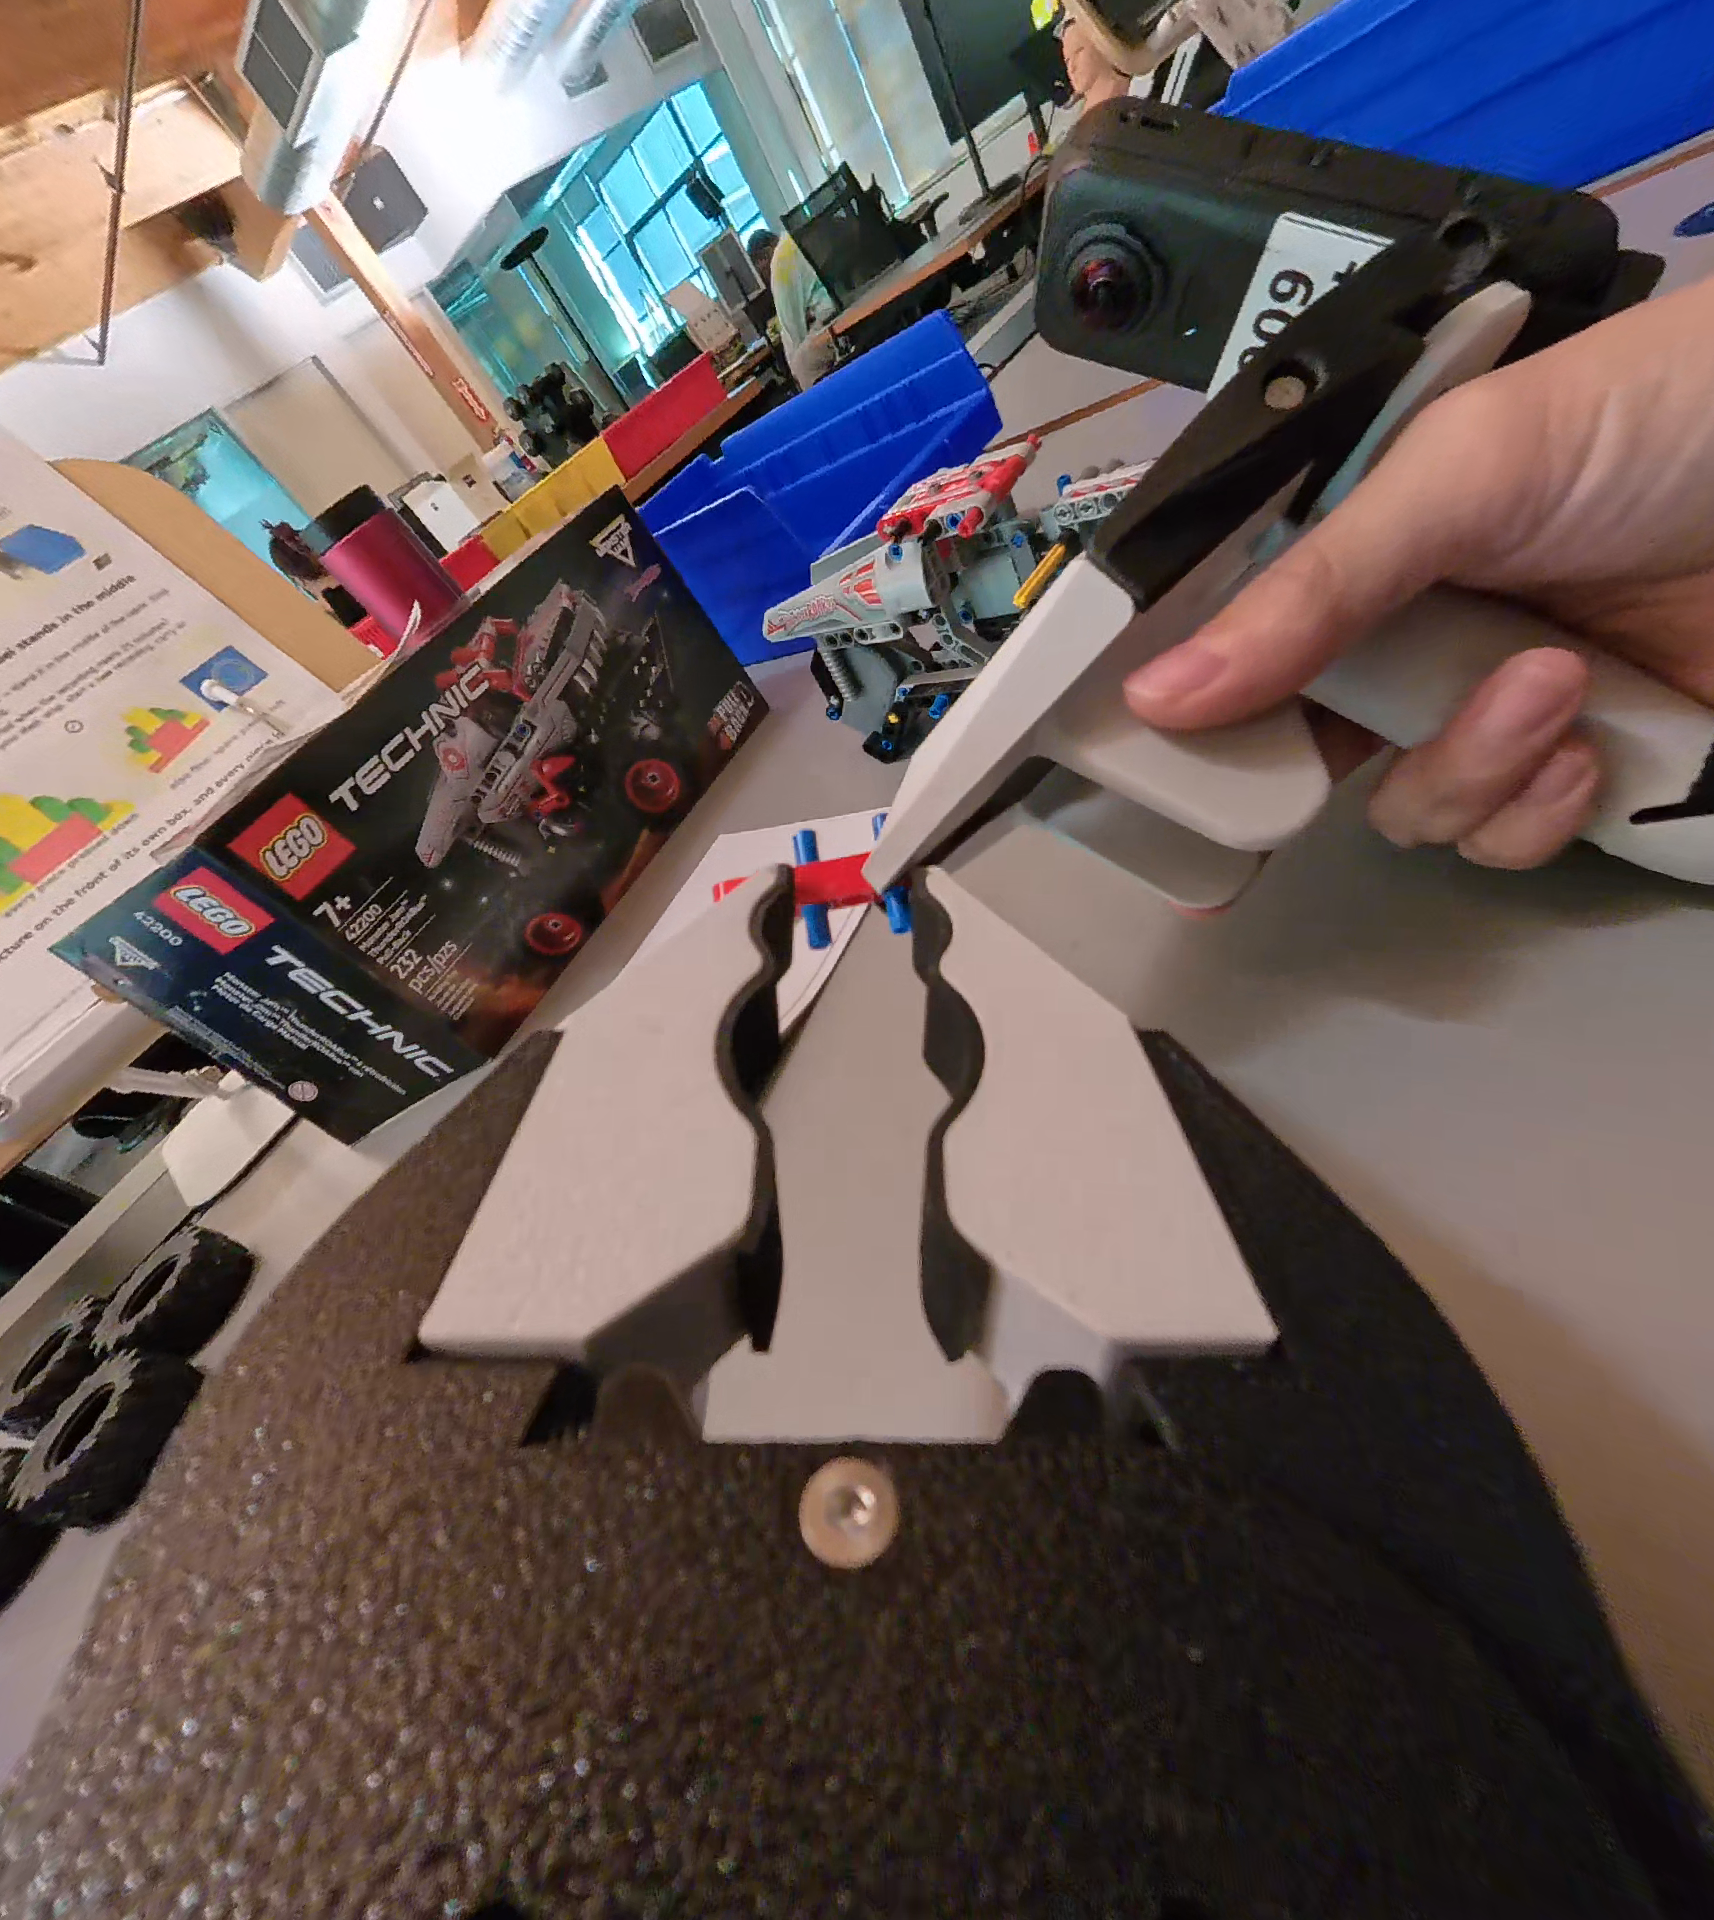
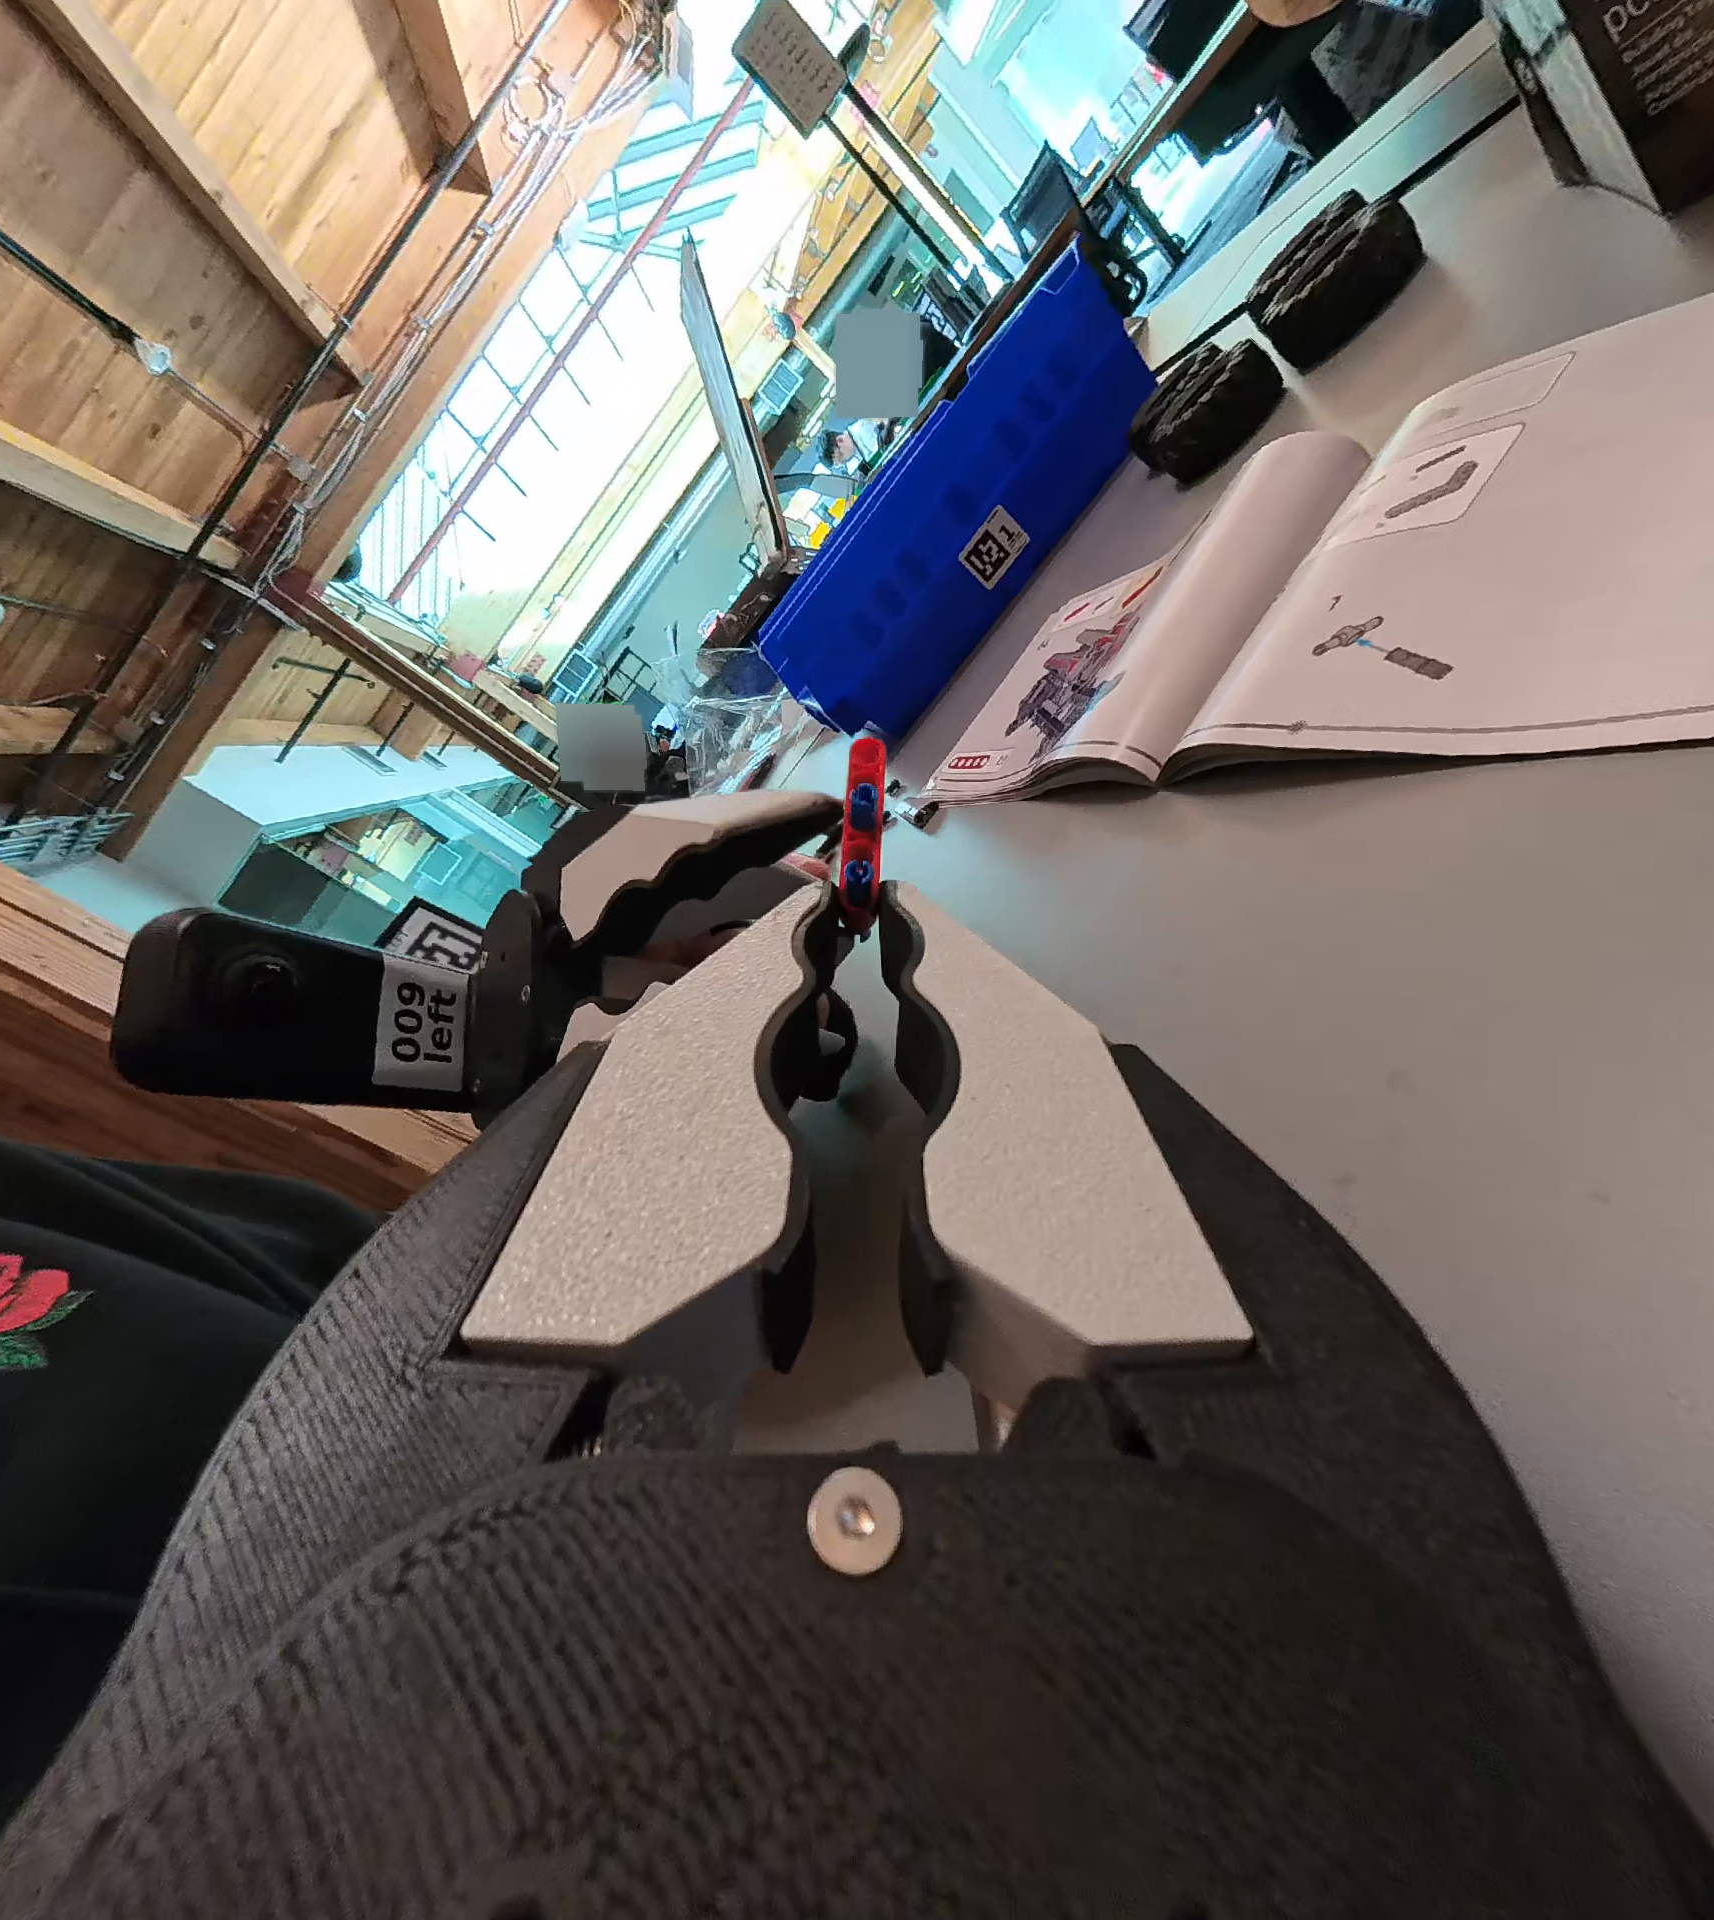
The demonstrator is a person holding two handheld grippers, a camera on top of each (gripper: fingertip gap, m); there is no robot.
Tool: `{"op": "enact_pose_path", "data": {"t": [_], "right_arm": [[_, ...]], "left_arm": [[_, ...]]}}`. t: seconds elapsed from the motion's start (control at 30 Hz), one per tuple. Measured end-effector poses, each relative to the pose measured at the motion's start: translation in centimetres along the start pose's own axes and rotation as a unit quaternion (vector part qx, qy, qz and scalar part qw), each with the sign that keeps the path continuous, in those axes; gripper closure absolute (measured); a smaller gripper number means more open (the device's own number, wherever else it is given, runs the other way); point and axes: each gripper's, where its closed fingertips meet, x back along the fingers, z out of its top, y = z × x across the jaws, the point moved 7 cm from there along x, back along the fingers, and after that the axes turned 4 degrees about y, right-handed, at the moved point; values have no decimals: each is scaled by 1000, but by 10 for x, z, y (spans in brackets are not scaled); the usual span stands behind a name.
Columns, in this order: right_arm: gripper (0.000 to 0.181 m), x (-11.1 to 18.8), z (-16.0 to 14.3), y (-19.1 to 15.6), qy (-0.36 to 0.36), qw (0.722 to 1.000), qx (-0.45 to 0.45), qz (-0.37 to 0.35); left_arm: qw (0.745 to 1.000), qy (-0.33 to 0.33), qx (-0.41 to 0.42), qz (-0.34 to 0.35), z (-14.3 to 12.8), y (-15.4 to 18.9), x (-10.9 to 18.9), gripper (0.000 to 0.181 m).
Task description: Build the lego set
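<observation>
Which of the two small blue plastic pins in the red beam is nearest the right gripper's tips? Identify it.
The blue pin at the end of the red beam pinched by the right gripper; the other blue pin sits farther up.

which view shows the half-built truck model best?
Left wrist view: the half-built truck model stands unobstructed on the table, behind the right gripper, in front of blue bins. The right wrist view doesn't show it.

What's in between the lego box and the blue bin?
In the left wrist view, bare grey table lies between the lego box and the blue bin; nothing sits there.
</observation>
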Motion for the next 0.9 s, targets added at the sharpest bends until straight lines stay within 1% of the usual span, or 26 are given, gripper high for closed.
{"op": "enact_pose_path", "data": {"t": [0.17,0.27,0.33,0.43,0.53,0.63,0.73,0.8,0.87,0.9], "right_arm": [[175,0,0,-1,-3,1000,-4,10],[175,2,1,-1,3,1000,-16,20],[176,3,2,-1,6,999,-22,26],[176,4,3,-1,12,999,-32,37],[176,6,5,-1,19,998,-39,44],[175,5,4,-2,12,998,-37,48],[175,6,4,-2,12,997,-43,57],[175,6,4,-3,11,997,-50,66],[176,6,4,-3,9,996,-49,67],[175,6,3,-3,5,997,-48,67]], "left_arm": [[999,36,34,-18,3,-2,5,163],[997,41,57,-21,2,-5,7,164],[997,47,57,-32,3,-3,7,166],[998,20,51,-6,-1,-6,6,163],[998,25,56,-19,0,-4,6,162],[999,21,43,-13,0,-3,5,165],[999,29,18,-5,1,-2,6,169],[999,39,19,-9,3,-3,8,169],[999,38,30,2,2,-6,8,179],[999,38,27,4,2,-6,8,179]]}}
